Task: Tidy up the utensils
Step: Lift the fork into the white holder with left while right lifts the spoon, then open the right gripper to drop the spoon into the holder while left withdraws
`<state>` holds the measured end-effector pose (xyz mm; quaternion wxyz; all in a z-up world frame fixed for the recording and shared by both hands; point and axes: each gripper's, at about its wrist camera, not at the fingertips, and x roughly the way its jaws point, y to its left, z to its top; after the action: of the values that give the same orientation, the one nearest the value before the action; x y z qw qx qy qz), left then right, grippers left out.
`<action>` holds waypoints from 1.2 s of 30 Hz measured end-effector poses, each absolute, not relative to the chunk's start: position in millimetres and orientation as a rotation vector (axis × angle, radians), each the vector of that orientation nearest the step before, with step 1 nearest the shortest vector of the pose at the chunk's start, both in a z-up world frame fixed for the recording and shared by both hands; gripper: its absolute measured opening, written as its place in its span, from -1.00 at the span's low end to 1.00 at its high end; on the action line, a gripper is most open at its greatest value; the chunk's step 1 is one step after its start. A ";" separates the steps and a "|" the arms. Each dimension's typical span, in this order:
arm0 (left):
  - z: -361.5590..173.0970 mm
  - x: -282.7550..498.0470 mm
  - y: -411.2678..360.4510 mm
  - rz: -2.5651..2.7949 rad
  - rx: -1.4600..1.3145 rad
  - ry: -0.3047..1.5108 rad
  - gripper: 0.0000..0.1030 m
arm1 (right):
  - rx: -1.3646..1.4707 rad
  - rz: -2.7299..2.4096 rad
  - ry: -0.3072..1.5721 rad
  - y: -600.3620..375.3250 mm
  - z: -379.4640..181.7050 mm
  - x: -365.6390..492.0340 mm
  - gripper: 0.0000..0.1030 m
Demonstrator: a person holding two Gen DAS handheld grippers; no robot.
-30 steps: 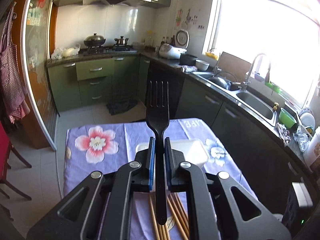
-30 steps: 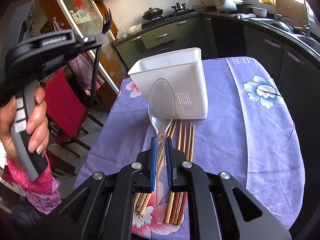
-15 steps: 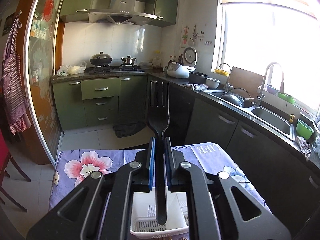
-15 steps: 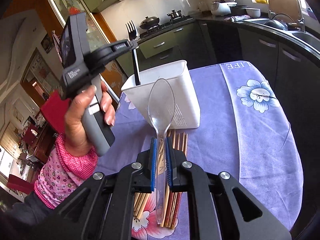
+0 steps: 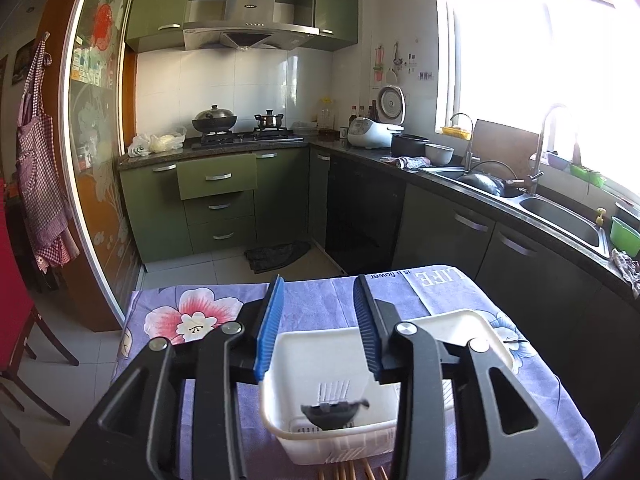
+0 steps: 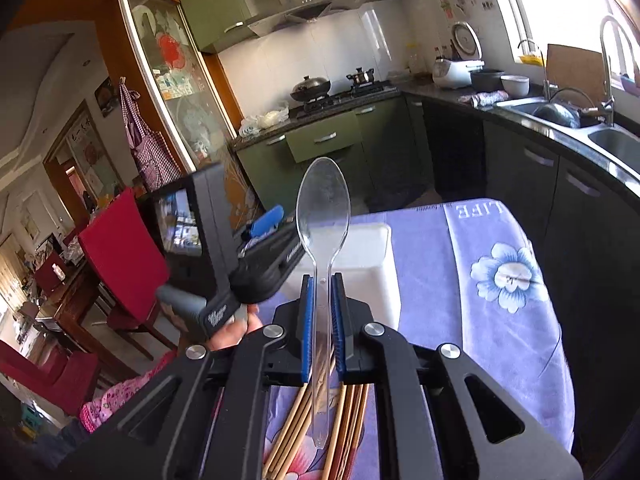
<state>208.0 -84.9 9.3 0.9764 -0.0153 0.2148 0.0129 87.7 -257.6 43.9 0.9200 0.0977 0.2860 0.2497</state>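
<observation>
Left tongs (image 5: 318,324) just opened, nothing between pads; black plastic fork (image 5: 333,414) dropped into white plastic caddy (image 5: 460,322), lower centre. Right tongs (image 6: 321,328) clamp clear plastic spoon (image 6: 323,216). Next we carry spoon over caddy, release. Wooden chopsticks (image 6: 288,436) remain on tabletop.

— What's different from a moment ago?
— The left gripper (image 5: 318,326) has just sprung open; the black fork (image 5: 332,414) it pinched now lies inside the white basket (image 5: 460,324).
— And the other hand?
— The clear spoon (image 6: 322,216) has risen higher.
</observation>
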 end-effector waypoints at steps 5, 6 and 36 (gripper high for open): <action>11.6 189.4 -68.5 0.042 -0.051 0.458 -0.24 | 0.202 0.460 0.425 -247.8 83.6 116.1 -0.81; 10.7 183.6 -63.8 0.046 -0.055 0.465 -0.24 | 0.208 0.443 0.391 -244.9 87.6 123.9 -0.81; -8.5 133.4 -42.2 0.037 -0.017 0.656 -0.07 | 0.095 0.344 0.377 -212.9 -20.5 157.1 -0.43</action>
<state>133.4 -42.2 -8.5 0.9465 -0.0082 0.3222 0.0183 157.1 -212.9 -20.5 0.9665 0.0471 0.1863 0.1701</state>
